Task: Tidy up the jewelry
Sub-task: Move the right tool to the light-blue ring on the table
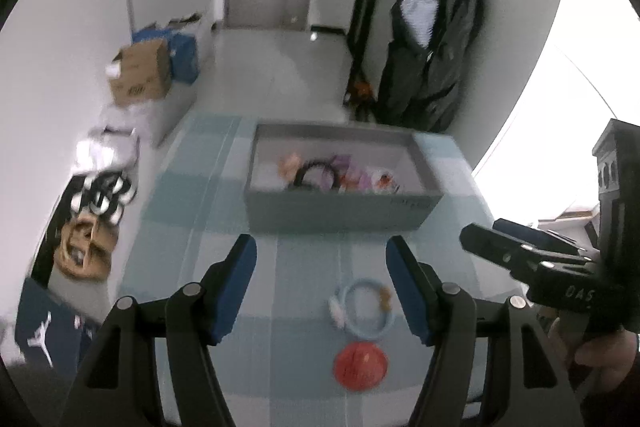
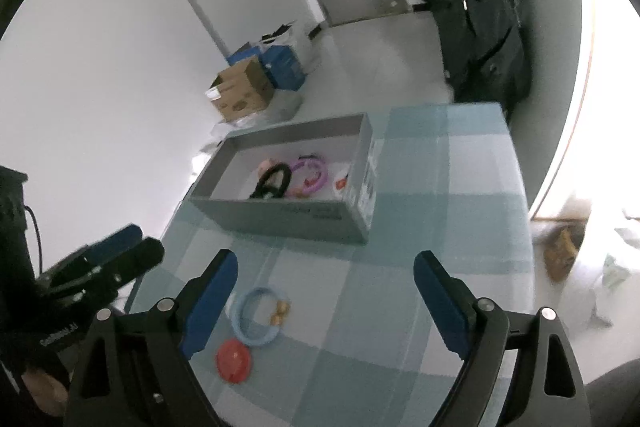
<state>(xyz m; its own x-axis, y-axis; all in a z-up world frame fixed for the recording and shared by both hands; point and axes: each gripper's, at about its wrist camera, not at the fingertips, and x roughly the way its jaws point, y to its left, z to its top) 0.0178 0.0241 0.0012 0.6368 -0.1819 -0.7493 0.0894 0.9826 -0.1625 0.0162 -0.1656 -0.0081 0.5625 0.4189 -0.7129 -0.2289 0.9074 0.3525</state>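
A grey box (image 1: pixel 340 215) (image 2: pixel 280 217) stands on the blue checked tablecloth and holds several pieces: a black ring (image 1: pixel 310 173) (image 2: pixel 272 181), a purple bracelet (image 2: pixel 314 173) and pink items. A light blue bracelet (image 1: pixel 370 313) (image 2: pixel 256 321) with small charms lies on the cloth in front of the box, and a red round piece (image 1: pixel 360 367) (image 2: pixel 235 361) lies just nearer. My left gripper (image 1: pixel 322 291) is open and empty above the blue bracelet. My right gripper (image 2: pixel 326 303) is open and empty, with the bracelet by its left finger.
The tablecloth (image 1: pixel 200 207) (image 2: pixel 440 227) covers a small table. Cardboard and blue boxes (image 1: pixel 140 75) (image 2: pixel 244 91) stand on the floor by the wall. Shoes and a bag (image 1: pixel 88 239) lie on the floor at left. A dark coat (image 1: pixel 432 59) hangs behind the table.
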